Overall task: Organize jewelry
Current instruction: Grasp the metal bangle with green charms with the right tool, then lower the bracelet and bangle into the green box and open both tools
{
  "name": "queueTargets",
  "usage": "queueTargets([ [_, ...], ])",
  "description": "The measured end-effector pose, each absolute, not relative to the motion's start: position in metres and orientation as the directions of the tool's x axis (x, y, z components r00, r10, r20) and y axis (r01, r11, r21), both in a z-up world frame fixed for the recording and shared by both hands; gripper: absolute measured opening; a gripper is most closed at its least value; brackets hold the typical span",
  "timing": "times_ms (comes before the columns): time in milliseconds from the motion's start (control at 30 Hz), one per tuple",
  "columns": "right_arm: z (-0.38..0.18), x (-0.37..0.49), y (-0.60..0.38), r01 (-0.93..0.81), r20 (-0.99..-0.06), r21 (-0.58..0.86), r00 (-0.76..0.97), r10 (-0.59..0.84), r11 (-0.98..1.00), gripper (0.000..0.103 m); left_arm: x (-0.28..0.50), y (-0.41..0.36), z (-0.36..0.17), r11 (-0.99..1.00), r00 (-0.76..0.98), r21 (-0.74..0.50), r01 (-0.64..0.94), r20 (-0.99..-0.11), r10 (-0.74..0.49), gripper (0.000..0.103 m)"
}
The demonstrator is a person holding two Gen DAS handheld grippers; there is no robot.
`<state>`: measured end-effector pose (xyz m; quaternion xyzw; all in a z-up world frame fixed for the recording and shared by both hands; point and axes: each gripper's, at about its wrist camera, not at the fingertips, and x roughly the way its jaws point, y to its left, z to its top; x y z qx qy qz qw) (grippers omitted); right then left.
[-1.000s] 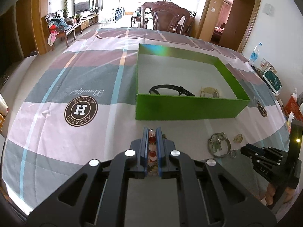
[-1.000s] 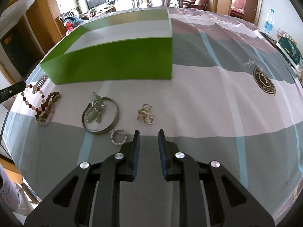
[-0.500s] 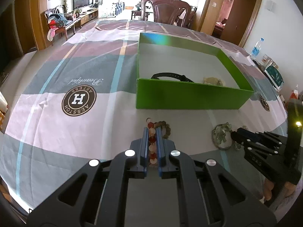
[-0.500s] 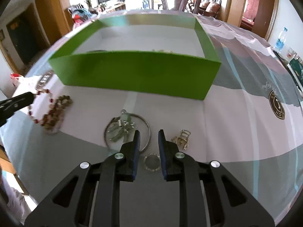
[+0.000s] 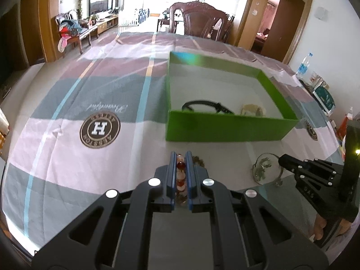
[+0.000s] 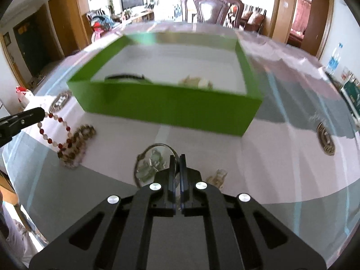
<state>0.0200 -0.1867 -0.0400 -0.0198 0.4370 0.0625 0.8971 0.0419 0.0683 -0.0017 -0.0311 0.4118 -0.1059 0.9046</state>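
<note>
My left gripper (image 5: 180,157) is shut on a red and white bead bracelet (image 5: 180,175) and holds it just above the cloth in front of the green box (image 5: 225,130); the bracelet (image 6: 56,130) hangs from the left gripper's tip down to the cloth. The box holds a black band (image 5: 207,106) and a pale gold piece (image 5: 253,110). My right gripper (image 6: 177,158) is shut on the rim of a silver bangle with green charms (image 6: 149,162). It also shows in the left wrist view (image 5: 265,168).
A brown bead bracelet (image 6: 81,139) lies on the cloth left of the bangle, a small gold piece (image 6: 217,177) to its right. A round logo (image 5: 100,130) is printed on the striped cloth. A dark wooden chair (image 5: 199,20) stands beyond the table's far edge.
My right gripper moved forward over the bangle and shut on its rim. My left gripper stayed shut on the bead bracelet and lifted a little.
</note>
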Motion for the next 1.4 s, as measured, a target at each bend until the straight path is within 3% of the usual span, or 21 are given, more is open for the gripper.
queueTargets([
  [200,-0.015,0.016,-0.195,-0.115,-0.741,0.020,0.665,0.092,0.993,0.003,0.039,0.060,0.017,0.970,0.665,-0.138,0.200,-0.708,-0.237,0.008],
  [400,-0.021,0.018,-0.193,-0.123,-0.753,0.024,0.651,0.099,0.992,0.003,0.041,0.049,0.023,0.964,0.660,-0.139,0.228,-0.706,-0.258,0.008],
  [667,0.016,0.019,-0.198,-0.109,-0.683,0.003,0.726,0.082,0.994,0.003,0.044,0.040,0.047,0.962,0.699,-0.115,0.246,-0.667,-0.258,0.008],
  [767,0.007,0.023,-0.201,-0.115,-0.709,-0.001,0.700,0.081,0.993,0.006,0.044,0.038,0.042,0.960,0.689,-0.118,0.252,-0.675,-0.264,0.008],
  [867,-0.018,0.028,-0.203,-0.113,-0.765,0.008,0.639,0.079,0.994,0.018,0.046,0.040,0.031,0.960,0.665,-0.133,0.246,-0.698,-0.267,0.008],
  [967,-0.044,0.035,-0.205,-0.116,-0.809,0.029,0.580,0.092,0.993,0.018,0.049,0.041,0.019,0.961,0.645,-0.147,0.236,-0.716,-0.268,0.008],
  [1200,-0.072,0.051,-0.199,-0.119,-0.849,0.011,0.523,0.073,0.993,0.018,0.052,0.043,0.004,0.963,0.620,-0.154,0.222,-0.740,-0.262,0.008],
  [1233,-0.073,0.050,-0.197,-0.122,-0.846,0.002,0.529,0.067,0.993,0.017,0.053,0.044,0.002,0.963,0.617,-0.155,0.220,-0.742,-0.261,0.008],
  [1267,-0.073,0.050,-0.196,-0.128,-0.846,0.001,0.529,0.069,0.992,0.007,0.053,0.043,0.002,0.963,0.616,-0.155,0.219,-0.743,-0.260,0.008],
  [1300,-0.073,0.049,-0.195,-0.133,-0.848,-0.003,0.526,0.068,0.991,0.004,0.054,0.044,0.001,0.964,0.615,-0.155,0.217,-0.745,-0.259,0.008],
  [1400,-0.071,0.047,-0.194,-0.131,-0.844,0.002,0.531,0.072,0.991,0.004,0.054,0.044,0.002,0.964,0.615,-0.156,0.216,-0.745,-0.259,0.008],
])
